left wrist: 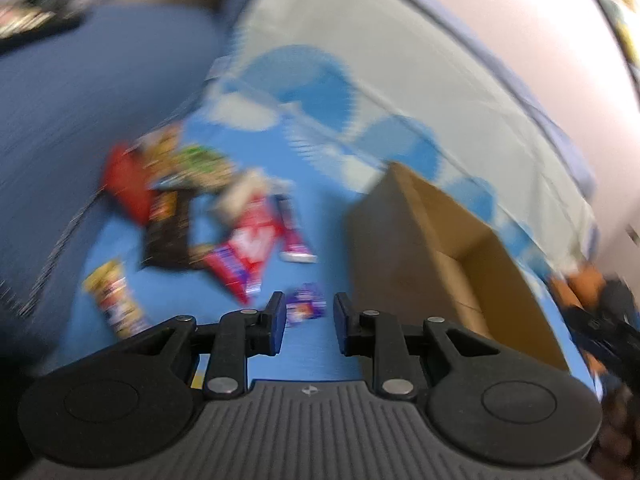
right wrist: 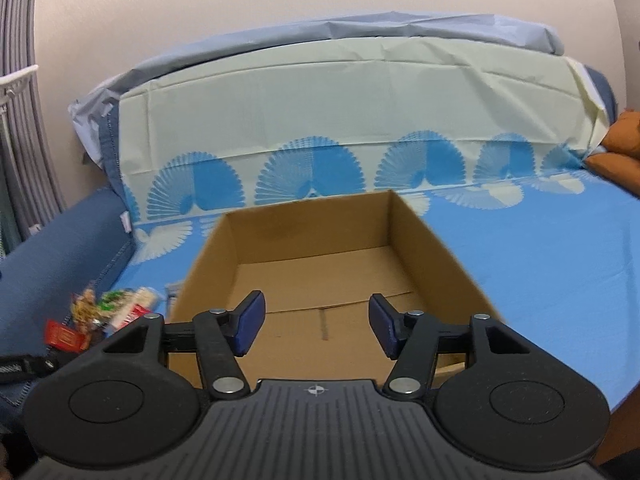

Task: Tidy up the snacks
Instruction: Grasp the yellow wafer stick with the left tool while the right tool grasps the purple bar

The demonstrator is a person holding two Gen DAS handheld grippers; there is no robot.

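Note:
An open brown cardboard box (right wrist: 320,248) sits on the blue cloth and holds nothing that I can see. It also shows in the left wrist view (left wrist: 432,248), to the right. A pile of snack packets (left wrist: 200,208) lies left of it, blurred, with a small purple packet (left wrist: 306,306) apart, just beyond my left gripper (left wrist: 308,316), which is open and empty. A yellow packet (left wrist: 114,300) lies at the near left. My right gripper (right wrist: 318,320) is open and empty, over the box's near end. The snack pile shows at the left of the right wrist view (right wrist: 104,312).
A sofa backrest under a pale sheet with blue fan prints (right wrist: 340,128) rises behind the box. A dark blue armrest (left wrist: 80,100) stands left of the snacks. An orange cushion (right wrist: 620,148) lies at the far right. The right gripper's body (left wrist: 600,320) shows at the right edge.

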